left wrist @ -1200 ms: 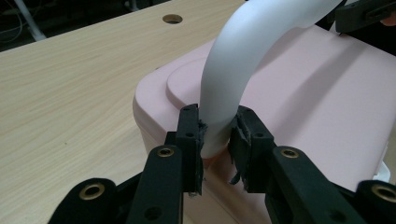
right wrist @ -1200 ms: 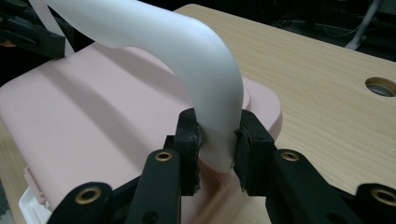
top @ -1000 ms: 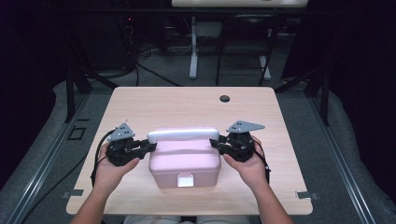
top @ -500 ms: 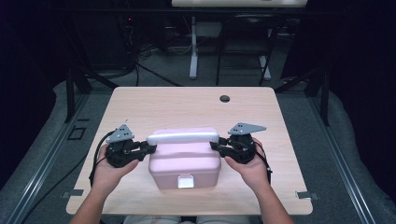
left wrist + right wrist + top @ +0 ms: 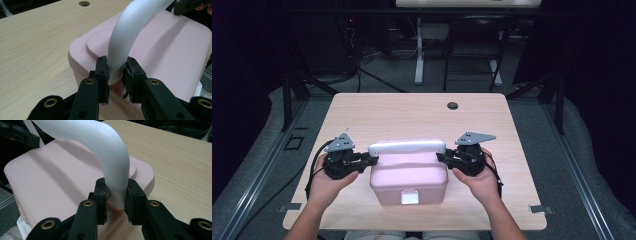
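Nearest us, the pink box sits on the near half of the table. Our left gripper pinches the left foot of its white handle; our right gripper, its jaws having just been closing, pinches the handle's right foot.

One pink box (one white handle), two grippers, one table

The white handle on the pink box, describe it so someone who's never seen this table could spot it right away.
On the wooden table, near the person's edge, sits a pink box. Arching over its lid from side to side is the white handle. It is the one curved white bar there, and the left gripper and right gripper clamp its two ends.
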Available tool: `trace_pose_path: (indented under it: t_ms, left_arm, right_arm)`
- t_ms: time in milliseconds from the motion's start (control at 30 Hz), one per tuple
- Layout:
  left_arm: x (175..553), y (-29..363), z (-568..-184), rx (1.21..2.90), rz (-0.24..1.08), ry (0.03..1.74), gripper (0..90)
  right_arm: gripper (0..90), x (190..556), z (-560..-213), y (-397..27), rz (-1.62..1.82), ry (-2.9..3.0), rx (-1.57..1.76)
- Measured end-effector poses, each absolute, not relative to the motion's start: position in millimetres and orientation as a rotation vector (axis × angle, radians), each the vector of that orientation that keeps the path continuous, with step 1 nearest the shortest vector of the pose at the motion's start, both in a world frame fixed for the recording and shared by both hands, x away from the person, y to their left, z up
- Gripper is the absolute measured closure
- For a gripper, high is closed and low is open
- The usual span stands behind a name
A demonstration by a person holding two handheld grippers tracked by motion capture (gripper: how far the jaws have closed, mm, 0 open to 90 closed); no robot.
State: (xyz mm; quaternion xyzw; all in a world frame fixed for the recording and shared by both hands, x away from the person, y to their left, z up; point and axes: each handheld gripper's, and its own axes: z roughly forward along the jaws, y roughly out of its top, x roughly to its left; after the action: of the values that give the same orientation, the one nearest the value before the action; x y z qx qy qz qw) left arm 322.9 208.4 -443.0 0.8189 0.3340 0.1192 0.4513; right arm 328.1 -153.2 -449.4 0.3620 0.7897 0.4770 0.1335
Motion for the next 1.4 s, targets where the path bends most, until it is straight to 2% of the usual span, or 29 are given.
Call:
trace_pose_path:
  t_ms: [467, 733, 1100, 1400]
  left_arm:
    - [323, 213, -438, 1.946, 0.311, 0.823, 73.9]
    - [318, 214, -433, 1.934, 0.346, 0.809, 68.3]
    - [308, 227, -425, 1.915, 0.377, 0.809, 69.3]
    - [310, 233, -435, 1.940, 0.368, 0.841, 70.7]
  right_arm:
    - [73.3, 325, -440, -153, 1.419, 2.230, 1.026]
    - [73.5, 326, -439, -154, 1.432, 2.232, 1.034]
    - [73.5, 331, -436, -156, 1.473, 2.224, 1.053]
    - [73.6, 335, -433, -158, 1.503, 2.223, 1.068]
